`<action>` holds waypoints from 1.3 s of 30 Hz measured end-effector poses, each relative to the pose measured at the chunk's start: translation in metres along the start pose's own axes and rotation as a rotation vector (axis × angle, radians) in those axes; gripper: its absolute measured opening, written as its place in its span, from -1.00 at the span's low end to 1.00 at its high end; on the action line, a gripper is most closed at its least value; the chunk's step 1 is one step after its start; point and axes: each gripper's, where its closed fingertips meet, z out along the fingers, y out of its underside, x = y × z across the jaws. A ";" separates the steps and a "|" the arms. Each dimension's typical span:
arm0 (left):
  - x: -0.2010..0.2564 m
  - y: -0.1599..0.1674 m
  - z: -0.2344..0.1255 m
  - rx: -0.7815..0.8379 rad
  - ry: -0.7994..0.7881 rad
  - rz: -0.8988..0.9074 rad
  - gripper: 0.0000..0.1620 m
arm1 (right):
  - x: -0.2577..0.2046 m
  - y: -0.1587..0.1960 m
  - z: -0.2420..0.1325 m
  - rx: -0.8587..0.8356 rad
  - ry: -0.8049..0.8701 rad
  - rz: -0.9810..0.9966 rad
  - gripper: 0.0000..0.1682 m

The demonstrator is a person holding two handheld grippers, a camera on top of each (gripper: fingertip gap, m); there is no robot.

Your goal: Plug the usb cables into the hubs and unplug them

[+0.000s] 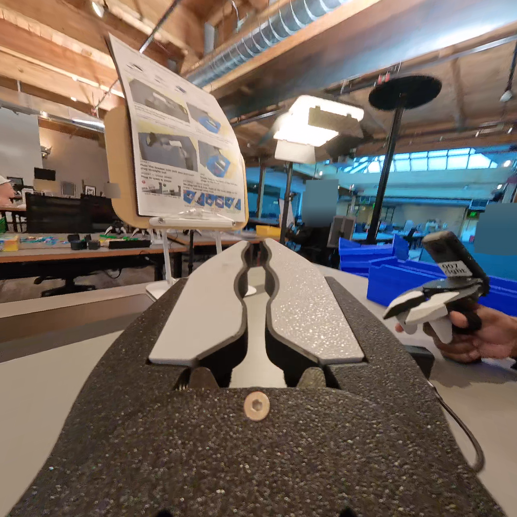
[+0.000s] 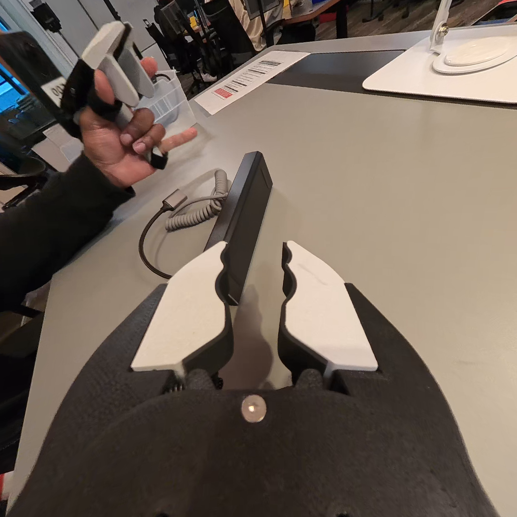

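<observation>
A long black USB hub lies on the grey table. Its near end sits between my right gripper's open fingers, close to the left finger. A coiled grey USB cable with a grey metal plug lies loose left of the hub, and a black cable curves beside it. My left gripper is shut on nothing and raised, aimed over the table at the room. It shows held up in a hand in the right wrist view. The right gripper also shows in the left wrist view.
An instruction sheet on a white stand rises at the table's far side; its flat base is at the back right. Blue bins stand at one end. A clear plastic tub and a taped paper label are near the far edge. One gripper's finger ends stand about 30 centimeters off the other's.
</observation>
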 end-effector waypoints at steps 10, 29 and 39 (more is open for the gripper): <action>-0.057 0.034 0.017 -0.042 0.095 -0.305 -0.38 | 0.004 -0.003 -0.003 0.031 -0.011 0.042 -0.60; -0.016 0.062 0.012 -0.251 0.015 -0.007 -0.65 | -0.002 -0.005 -0.007 0.060 -0.033 0.021 -0.62; -0.033 0.063 0.010 -0.241 -0.093 -0.120 -0.63 | 0.007 -0.006 -0.009 0.068 -0.016 0.091 -0.62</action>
